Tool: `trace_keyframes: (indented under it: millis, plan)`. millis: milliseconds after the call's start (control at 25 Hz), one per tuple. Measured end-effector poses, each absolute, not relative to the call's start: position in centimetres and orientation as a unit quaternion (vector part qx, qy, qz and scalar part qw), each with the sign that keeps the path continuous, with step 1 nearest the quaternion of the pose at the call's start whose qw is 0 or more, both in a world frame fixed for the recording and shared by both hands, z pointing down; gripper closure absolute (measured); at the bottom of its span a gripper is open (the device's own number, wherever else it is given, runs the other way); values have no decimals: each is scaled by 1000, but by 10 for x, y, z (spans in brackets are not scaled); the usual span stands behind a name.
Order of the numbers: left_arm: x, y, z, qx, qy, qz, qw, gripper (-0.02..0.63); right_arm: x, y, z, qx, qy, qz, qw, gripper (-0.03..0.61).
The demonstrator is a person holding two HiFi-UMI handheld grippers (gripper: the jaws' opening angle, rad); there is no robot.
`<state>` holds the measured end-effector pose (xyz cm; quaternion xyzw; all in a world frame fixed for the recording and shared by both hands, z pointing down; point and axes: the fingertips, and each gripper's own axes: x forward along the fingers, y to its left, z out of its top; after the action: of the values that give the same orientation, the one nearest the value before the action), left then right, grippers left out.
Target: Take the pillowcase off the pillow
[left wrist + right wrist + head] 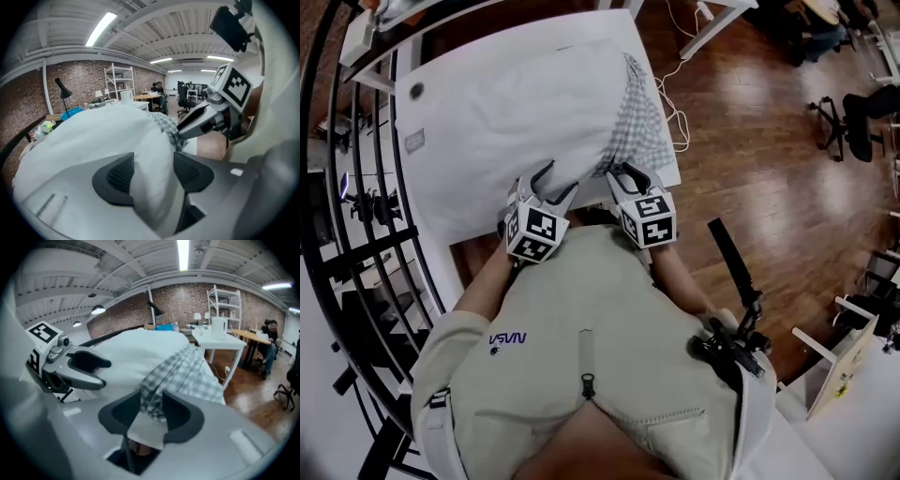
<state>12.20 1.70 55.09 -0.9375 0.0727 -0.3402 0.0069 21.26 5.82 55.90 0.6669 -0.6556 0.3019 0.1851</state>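
The white pillow (516, 122) lies across the white table (623, 26), with checked cloth (642, 122) over its right end. From the head view both grippers sit at its near edge, markers up, but what lies between the jaws is hidden. The left gripper view shows it: the left gripper (153, 171) has its jaws spread, with a fold of white pillow bulging up between the pads (121, 176). In the right gripper view, the right gripper (152, 411) is also spread, the hanging edge of the checked cloth (183, 376) dropping between its jaws over a white corner. Only the head view shows the wooden floor (750, 169) beside the table
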Motion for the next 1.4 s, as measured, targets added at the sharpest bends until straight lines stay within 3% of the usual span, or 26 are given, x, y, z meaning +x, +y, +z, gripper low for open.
trace_keyframes:
  millis: [80,160,240,280,520,680,1160,1240,1280,1320,1400]
  plan:
    - [124,7,567,-930,93,-355,35,386,206,55,586,661,-647,325,198,414]
    - [127,1,572,-925,104,-360,66,484,207,45,600,668,-636,319,220,415]
    - [131,-3,561,-928,110,-348,76,574,215,38,595,683,-623,297,240,525]
    - [132,-6,551,-933,115,-334,73,585,220,38,587,690,-619,285,243,539]
    - [136,-42,464,-955,164,-240,61,589,263,51,528,745,-591,215,221,560]
    - [131,-43,453,-957,170,-229,44,589,289,56,534,766,-563,221,219,561]
    - [105,-33,507,-944,188,-270,-21,588,317,95,671,732,-500,369,277,561]
    - [108,-27,514,-944,180,-277,-14,581,315,97,662,729,-515,368,263,539]
    - [110,-23,511,-944,176,-278,2,571,316,101,651,730,-521,363,251,489]
    - [113,-17,504,-945,171,-276,27,549,317,106,637,734,-528,353,238,432]
    - [123,-2,483,-949,157,-259,89,486,316,111,606,743,-550,319,209,409]
